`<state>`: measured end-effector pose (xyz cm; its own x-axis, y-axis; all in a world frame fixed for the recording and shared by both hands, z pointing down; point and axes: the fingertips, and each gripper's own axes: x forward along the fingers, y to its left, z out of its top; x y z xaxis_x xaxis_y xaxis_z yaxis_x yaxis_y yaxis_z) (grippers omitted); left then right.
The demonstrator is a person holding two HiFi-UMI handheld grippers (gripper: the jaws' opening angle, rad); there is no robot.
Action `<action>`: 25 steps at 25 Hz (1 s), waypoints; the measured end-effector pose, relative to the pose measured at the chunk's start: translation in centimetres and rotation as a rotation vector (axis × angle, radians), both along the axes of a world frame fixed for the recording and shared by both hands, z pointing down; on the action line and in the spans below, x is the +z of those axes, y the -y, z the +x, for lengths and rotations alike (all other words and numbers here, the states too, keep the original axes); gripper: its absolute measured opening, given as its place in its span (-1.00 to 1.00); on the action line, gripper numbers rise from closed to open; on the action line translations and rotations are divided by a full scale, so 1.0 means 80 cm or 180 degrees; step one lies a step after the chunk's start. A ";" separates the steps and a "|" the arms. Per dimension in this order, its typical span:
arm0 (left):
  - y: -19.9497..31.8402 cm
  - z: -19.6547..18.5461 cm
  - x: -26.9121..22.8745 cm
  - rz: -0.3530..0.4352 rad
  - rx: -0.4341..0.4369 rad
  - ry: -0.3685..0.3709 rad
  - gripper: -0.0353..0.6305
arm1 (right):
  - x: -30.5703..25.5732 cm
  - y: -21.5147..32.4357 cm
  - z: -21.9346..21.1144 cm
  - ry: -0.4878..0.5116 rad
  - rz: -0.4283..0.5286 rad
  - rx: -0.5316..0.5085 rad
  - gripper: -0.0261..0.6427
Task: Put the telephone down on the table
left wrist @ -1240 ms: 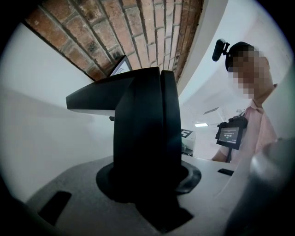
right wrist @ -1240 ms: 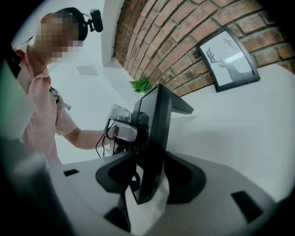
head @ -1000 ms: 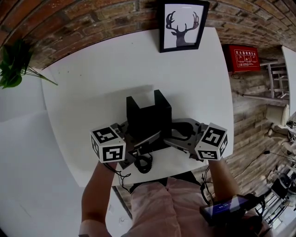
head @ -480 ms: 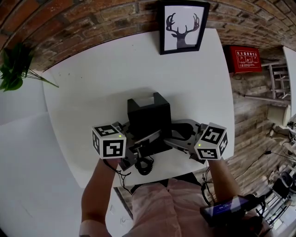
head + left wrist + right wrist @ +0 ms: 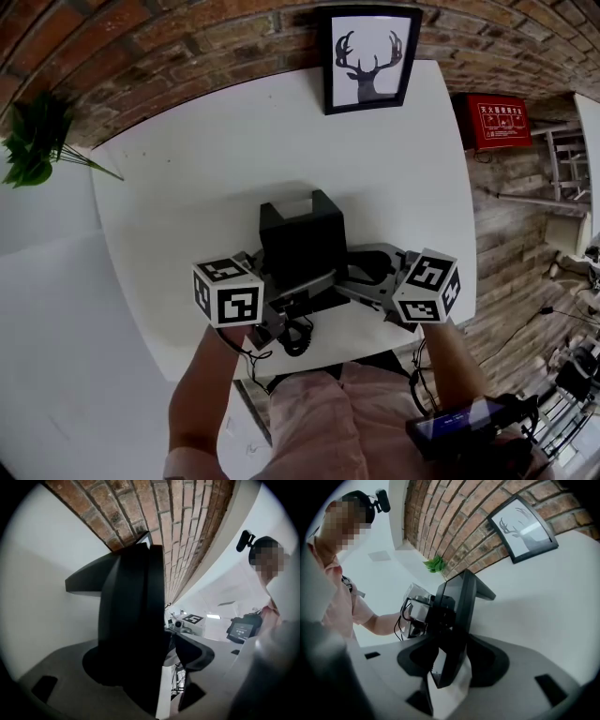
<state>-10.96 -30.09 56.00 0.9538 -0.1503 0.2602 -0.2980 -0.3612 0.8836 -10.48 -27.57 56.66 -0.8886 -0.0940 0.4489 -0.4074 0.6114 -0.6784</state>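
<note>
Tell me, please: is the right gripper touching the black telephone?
Touching. The right gripper view shows the thin edge of the telephone standing between the two pads of the right gripper, and the pads meet its sides.

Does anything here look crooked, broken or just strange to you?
Nothing looks broken or spilled. The only untidy bit is the curly cord of the telephone, bunched in a loose tangle close to the near edge of the table.
</note>
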 end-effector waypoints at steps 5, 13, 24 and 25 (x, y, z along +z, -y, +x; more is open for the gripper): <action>-0.003 -0.004 0.013 -0.0002 -0.0074 0.0417 0.38 | 0.000 -0.001 -0.003 -0.0007 0.0024 -0.0014 -0.36; 0.000 -0.039 0.019 0.0133 -0.0380 0.0908 0.44 | -0.001 -0.001 -0.005 0.0006 0.0033 -0.0013 -0.36; -0.028 -0.115 -0.042 0.0537 -0.1209 0.1243 0.44 | -0.030 0.008 0.000 -0.0032 0.0327 0.0136 -0.23; -0.029 -0.121 -0.056 0.0653 -0.1300 0.1285 0.41 | -0.040 0.011 0.002 -0.0019 0.0404 0.0157 -0.24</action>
